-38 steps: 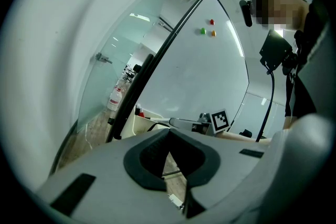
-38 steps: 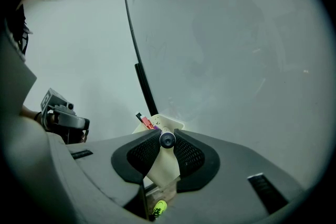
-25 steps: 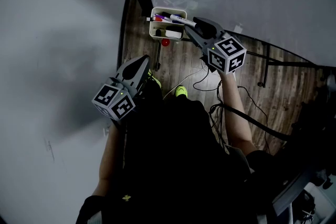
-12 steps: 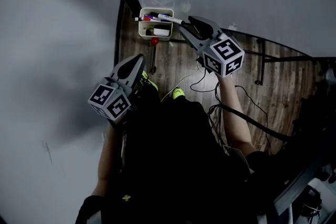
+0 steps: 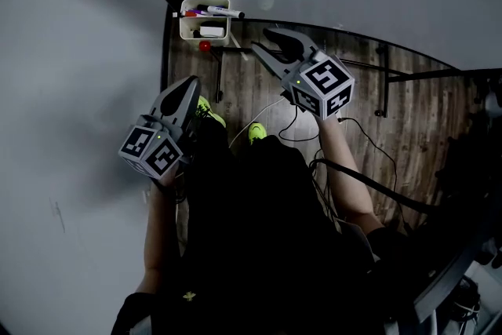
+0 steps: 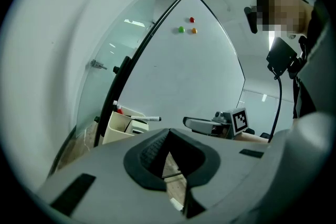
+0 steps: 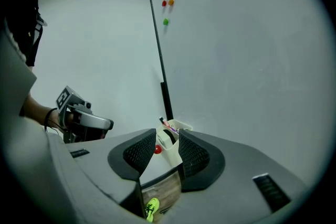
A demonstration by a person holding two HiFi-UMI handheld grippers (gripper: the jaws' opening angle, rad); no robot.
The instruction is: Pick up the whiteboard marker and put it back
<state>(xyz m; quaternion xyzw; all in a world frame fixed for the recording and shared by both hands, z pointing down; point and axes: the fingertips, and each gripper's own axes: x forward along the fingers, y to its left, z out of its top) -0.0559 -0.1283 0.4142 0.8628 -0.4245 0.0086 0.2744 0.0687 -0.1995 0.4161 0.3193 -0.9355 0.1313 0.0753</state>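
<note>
Left claw (image 5: pixel 190 82) is kept shut, empty. Right claw (image 5: pixel 276 37) is held half-wide, just narrowed slightly, nothing gripped. Whiteboard marker (image 5: pixel 223 12) is laid across white holder (image 5: pixel 190 34) rim, overhanging; likely knocked off if clipped by the right claw.

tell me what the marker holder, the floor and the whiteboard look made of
Holder: looks like moulded plastic, cream and matte, with thin even walls and rounded corners.
Floor: wood or wood-look laminate, brown planks with grain lines; which one is unclear.
Whiteboard: smooth, pale coated panel with a dark frame edge; core not visible.
</note>
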